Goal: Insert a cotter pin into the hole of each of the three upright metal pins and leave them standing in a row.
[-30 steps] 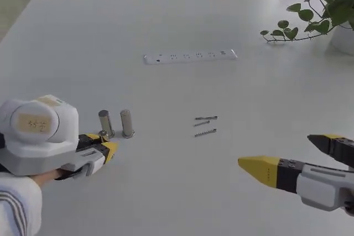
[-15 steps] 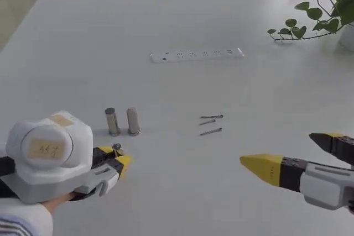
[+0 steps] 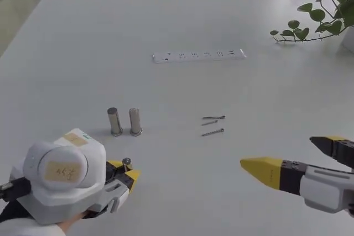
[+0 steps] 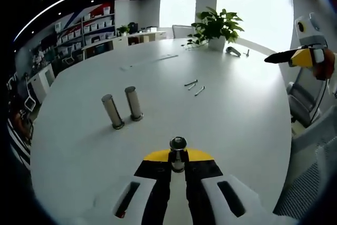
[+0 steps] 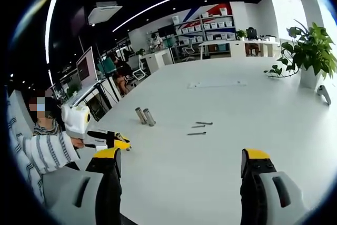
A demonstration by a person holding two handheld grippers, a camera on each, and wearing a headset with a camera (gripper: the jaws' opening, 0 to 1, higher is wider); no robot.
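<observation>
Since a second ago our left gripper (image 3: 128,168) has drawn back toward us, away from the two standing metal pins (image 3: 135,122), and the third metal pin (image 3: 126,162) has come with it. From the head view, we see its yellow-tipped jaws clamped on that pin, now at six o'clock of the standing pair and apart from them. Three cotter pins (image 3: 209,122) lie on the white table (image 3: 166,26) at three o'clock of the pair, with a power strip (image 3: 198,56) at twelve o'clock. Our right gripper (image 3: 278,152) hovers at five o'clock of the cotter pins, jaws wide apart.

From the left gripper view, we see the third metal pin (image 4: 178,150) pinched between the tips with its round head showing, and the standing metal pins (image 4: 134,103) at eleven o'clock.

From the right gripper view, our own jaws stand spread, with the left gripper (image 5: 118,142) at nine o'clock and the cotter pins (image 5: 199,127) at twelve.
</observation>
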